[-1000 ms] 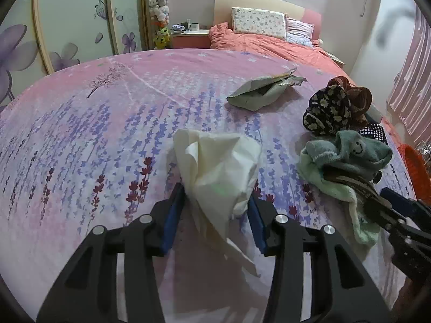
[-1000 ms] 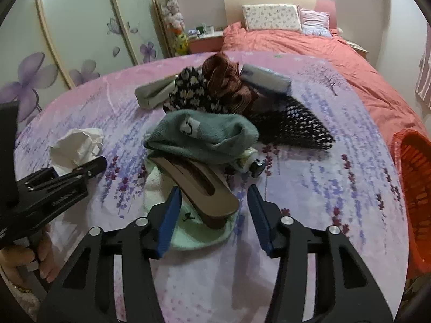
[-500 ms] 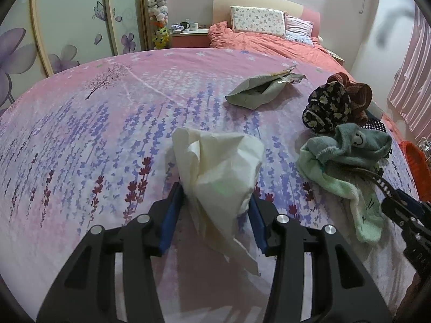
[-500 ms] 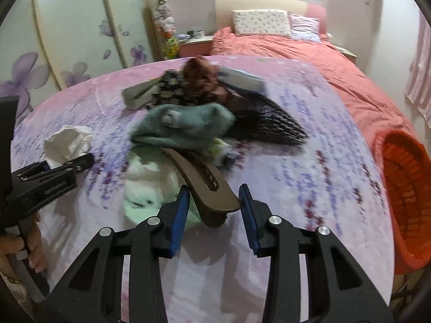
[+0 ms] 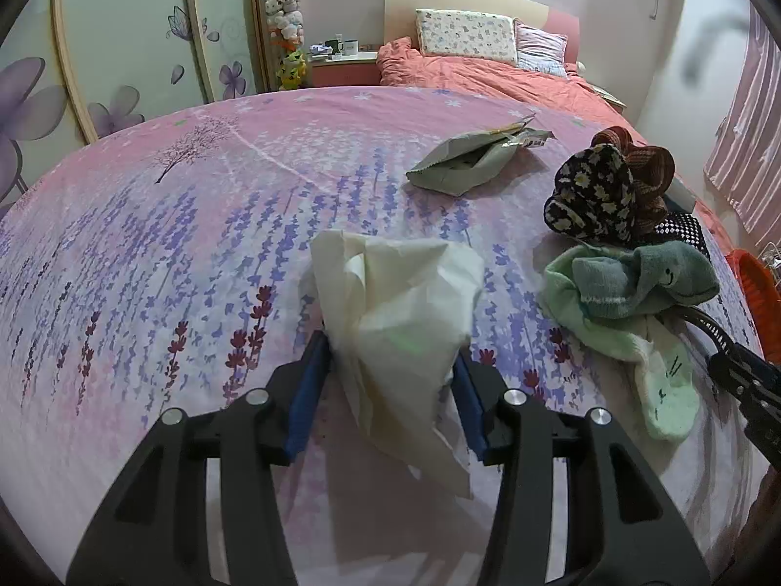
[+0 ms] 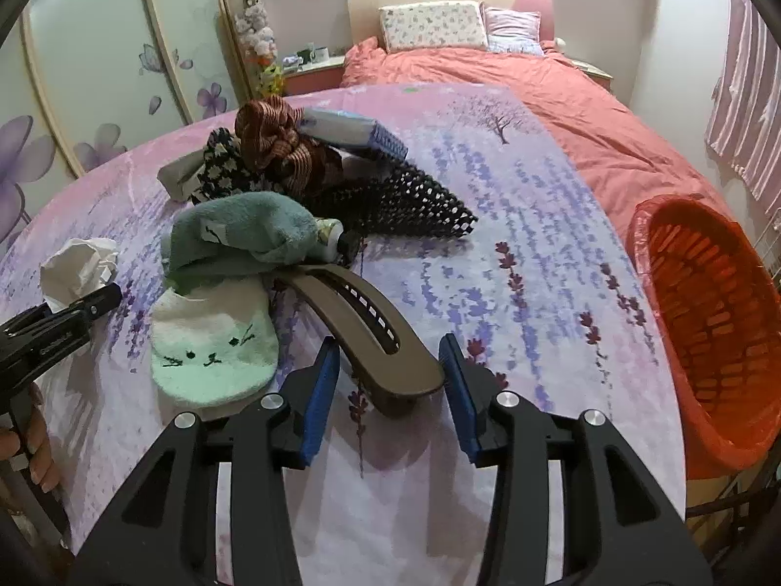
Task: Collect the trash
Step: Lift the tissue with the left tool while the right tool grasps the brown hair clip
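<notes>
My left gripper [image 5: 390, 366] is shut on a crumpled white tissue [image 5: 395, 312] and holds it over the purple flowered tablecloth [image 5: 146, 254]. The tissue also shows in the right wrist view [image 6: 78, 268]. My right gripper [image 6: 388, 366] is shut on a brown hair clip [image 6: 371, 332] that sticks forward from its jaws. An orange basket [image 6: 708, 322] stands off the table's right edge. A grey-green paper bag [image 5: 468, 161] lies further back.
A pile of socks and scrunchies lies on the table: a teal sock [image 6: 239, 234], a pale green cat sock [image 6: 210, 346], a flowered black scrunchie [image 5: 590, 195], a brown scrunchie [image 6: 278, 141], a dotted black cloth [image 6: 405, 205]. A bed [image 6: 537, 88] stands behind.
My right gripper closed on the brown hair clip and drew it out from under the socks, swinging right toward the orange basket. My left gripper has stayed still with the tissue.
</notes>
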Motion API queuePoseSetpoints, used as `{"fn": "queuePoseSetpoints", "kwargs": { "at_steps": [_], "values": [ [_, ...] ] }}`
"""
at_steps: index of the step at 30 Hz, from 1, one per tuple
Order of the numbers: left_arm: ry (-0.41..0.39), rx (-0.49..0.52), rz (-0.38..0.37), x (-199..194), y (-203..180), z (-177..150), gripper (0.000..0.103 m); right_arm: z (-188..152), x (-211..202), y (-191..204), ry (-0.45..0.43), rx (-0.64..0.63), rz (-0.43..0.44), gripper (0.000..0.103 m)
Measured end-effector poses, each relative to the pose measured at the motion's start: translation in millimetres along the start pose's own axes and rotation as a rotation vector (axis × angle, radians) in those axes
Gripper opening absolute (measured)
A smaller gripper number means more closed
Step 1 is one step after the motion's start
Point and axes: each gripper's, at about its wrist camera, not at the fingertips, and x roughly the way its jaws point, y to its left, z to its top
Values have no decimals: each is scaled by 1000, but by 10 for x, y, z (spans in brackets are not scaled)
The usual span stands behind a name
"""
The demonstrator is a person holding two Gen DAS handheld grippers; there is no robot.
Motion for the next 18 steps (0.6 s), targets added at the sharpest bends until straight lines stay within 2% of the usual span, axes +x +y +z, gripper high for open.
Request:
{"fn": "queuePoseSetpoints", "kwargs": {
  "at_steps": [2,4,7,18],
  "values": [
    [0,-1,0,-3,-1,-2,48,11,26,-3,4,1,2,43],
    [-5,-8,-8,-10,12,2,48,17,21,-15,3,3,13,35],
    [-14,-13,-39,-24,54,-3,39,-3,-42,-44,-6,12,34,33],
    [-82,-12,-113,-325,47,6,35,-80,-352,-253,-77,55,45,29]
  ]
}}
